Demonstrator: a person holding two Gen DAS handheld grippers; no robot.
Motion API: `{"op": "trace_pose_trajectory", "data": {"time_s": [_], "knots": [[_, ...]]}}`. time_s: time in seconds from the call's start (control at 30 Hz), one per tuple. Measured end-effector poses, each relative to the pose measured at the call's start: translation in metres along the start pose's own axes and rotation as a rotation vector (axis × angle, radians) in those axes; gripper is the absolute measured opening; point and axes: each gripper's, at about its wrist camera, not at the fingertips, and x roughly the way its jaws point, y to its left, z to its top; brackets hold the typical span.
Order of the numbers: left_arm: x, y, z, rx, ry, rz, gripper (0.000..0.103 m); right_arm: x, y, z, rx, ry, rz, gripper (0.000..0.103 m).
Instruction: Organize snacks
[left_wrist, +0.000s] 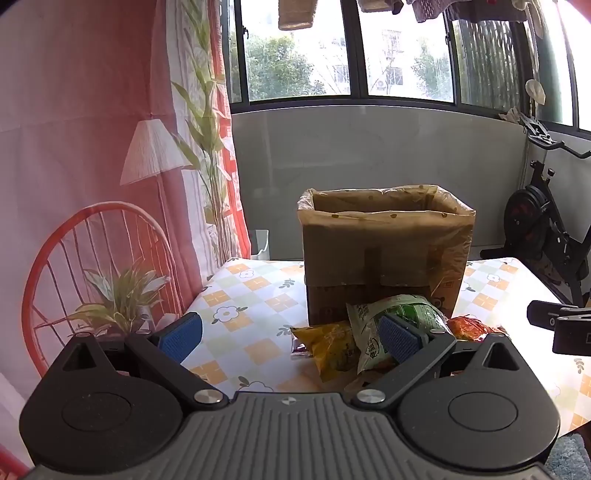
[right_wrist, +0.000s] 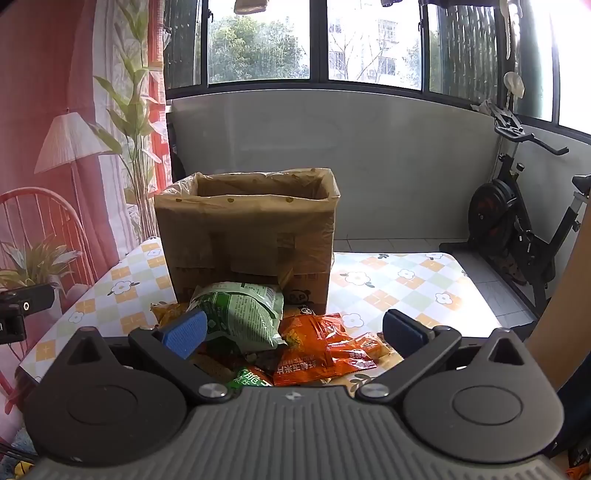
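A pile of snack packets lies on the table in front of a cardboard box lined with a clear plastic bag. In the pile I see a green packet, a yellow packet and orange packets. My left gripper is open, hovering short of the pile's left side with nothing between its blue pads. My right gripper is open too, its fingers spread on either side of the pile without touching it. The right gripper's body shows at the left wrist view's right edge.
The table carries a checked cloth with flowers. A printed backdrop hangs along its left side. An exercise bike stands on the floor to the right. A brown board leans at the near right. Windows run behind.
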Motion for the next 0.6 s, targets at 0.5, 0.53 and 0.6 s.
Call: {"op": "trace_pose_trajectory", "data": {"time_s": [0.5, 0.53, 0.6], "knots": [[-0.006, -0.001, 0.000, 0.009, -0.025, 0.007, 0.103, -0.002, 0.000, -0.002, -0.005, -0.005, -0.007, 0.103], [-0.006, 0.000, 0.000, 0.008, -0.025, 0.007, 0.103, -0.002, 0.000, -0.002, -0.005, -0.006, -0.008, 0.103], [-0.006, 0.001, -0.001, 0.006, -0.024, 0.008, 0.103, -0.002, 0.000, -0.002, -0.005, -0.005, -0.007, 0.103]]}}
